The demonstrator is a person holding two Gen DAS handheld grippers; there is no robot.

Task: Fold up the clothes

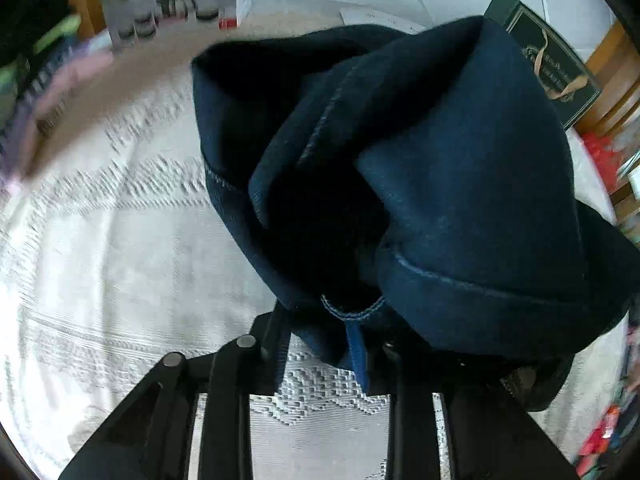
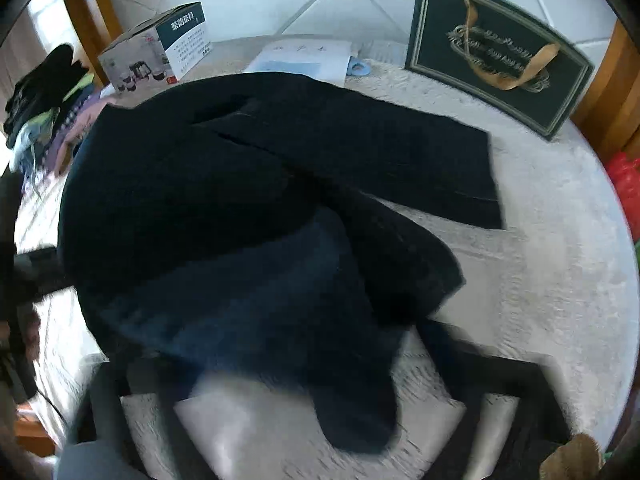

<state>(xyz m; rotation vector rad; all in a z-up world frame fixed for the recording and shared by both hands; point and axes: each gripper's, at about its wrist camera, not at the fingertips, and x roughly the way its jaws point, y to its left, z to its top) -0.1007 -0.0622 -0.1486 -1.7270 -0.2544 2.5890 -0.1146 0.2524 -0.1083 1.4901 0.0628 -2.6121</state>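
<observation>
A pair of dark blue jeans (image 1: 420, 184) hangs bunched from the left gripper (image 1: 332, 344), whose black fingers are clamped on a fold of denim with pale stitching and a bright blue tab showing right at the tips; the rest of the garment bulges up and to the right ahead of the gripper, lifted off the white textured bedspread (image 1: 120, 260) that fills the space to its left and below. Beyond the cloth, up and to the right of the left gripper, stands a dark green gift box (image 1: 560, 56) with a tan ribbon handle, and far ahead to its left a blurred cardboard carton (image 1: 168, 4) is visible. From the right wrist camera the jeans (image 2: 248, 208) spread directly ahead of the right gripper (image 2: 320, 396), one leg lying flat on the bedspread (image 2: 540, 280) and reaching away to the upper right, a second fold draping down between the gripper's fingers; the fingers are smeared by motion blur and covered by cloth, so it cannot be told whether they are gripping the fabric or standing apart. Ahead of the right gripper against the wall are the gift box (image 2: 496, 56) to the right, a printed carton (image 2: 160, 48) to the left, a white and light blue flat packet (image 2: 304, 60) between them, and a heap of other clothes (image 2: 52, 108) at far left.
</observation>
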